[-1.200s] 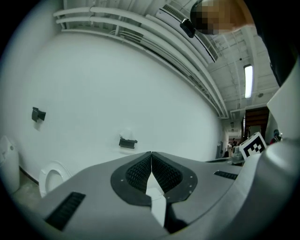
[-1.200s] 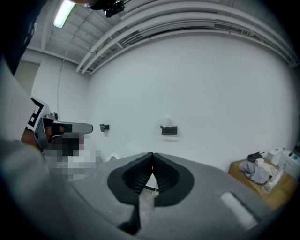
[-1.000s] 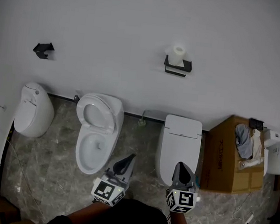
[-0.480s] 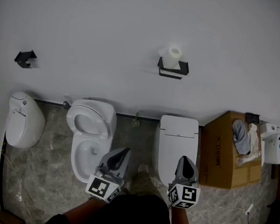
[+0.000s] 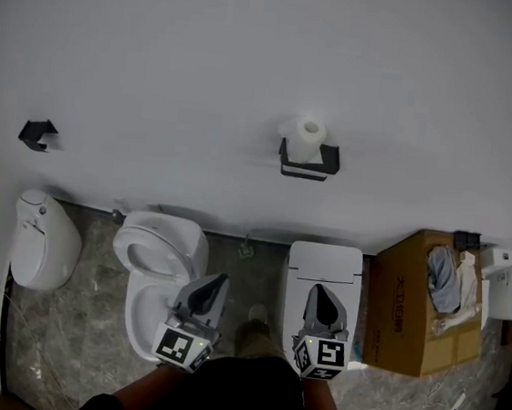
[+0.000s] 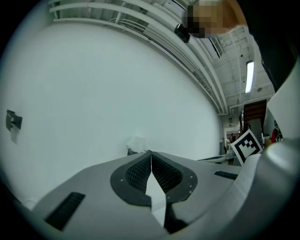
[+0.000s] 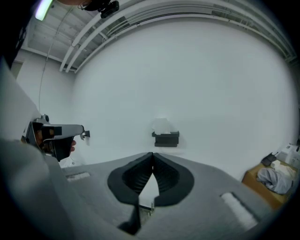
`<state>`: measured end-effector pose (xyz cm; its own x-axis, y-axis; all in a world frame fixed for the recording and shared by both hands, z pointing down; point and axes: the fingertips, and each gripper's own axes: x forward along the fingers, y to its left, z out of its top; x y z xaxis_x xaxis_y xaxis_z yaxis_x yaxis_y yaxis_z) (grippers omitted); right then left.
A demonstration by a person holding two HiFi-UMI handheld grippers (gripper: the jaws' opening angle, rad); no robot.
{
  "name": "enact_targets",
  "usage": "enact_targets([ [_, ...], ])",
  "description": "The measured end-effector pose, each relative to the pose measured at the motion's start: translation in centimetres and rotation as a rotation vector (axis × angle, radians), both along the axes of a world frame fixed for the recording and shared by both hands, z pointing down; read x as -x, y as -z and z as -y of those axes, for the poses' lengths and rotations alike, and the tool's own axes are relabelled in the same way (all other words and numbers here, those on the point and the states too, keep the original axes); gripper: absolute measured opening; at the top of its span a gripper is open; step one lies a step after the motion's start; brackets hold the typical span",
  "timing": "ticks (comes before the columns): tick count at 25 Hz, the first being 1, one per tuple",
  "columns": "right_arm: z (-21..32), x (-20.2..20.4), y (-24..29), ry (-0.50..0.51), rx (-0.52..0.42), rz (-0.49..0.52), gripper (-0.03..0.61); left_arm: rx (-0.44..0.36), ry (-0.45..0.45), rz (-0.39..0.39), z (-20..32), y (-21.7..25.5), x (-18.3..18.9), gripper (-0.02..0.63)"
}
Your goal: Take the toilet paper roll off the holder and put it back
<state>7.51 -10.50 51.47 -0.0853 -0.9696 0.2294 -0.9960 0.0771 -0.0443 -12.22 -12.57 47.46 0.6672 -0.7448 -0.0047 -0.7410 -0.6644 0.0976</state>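
White wall (image 5: 255, 52) carries one toilet paper roll (image 5: 308, 138) and two black holders (image 5: 309, 162) (image 5: 38, 134).

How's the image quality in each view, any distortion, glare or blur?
Head view: even, soft light, toilet paper roll sharp. Left gripper view: heavy fisheye bending, ceiling lamp glaring, roll pale against the white wall. Right gripper view: same curving, holder crisp, dark edges.
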Motion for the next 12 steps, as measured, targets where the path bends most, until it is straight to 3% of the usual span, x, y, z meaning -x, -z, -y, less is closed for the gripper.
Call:
enact_targets([
  [12, 11.5, -7.9, 1.1, -0.015, -0.05, 0.019, -0.002, 0.009, -0.008, 0.0, 12.8, 0.2, -7.9, 0.018],
])
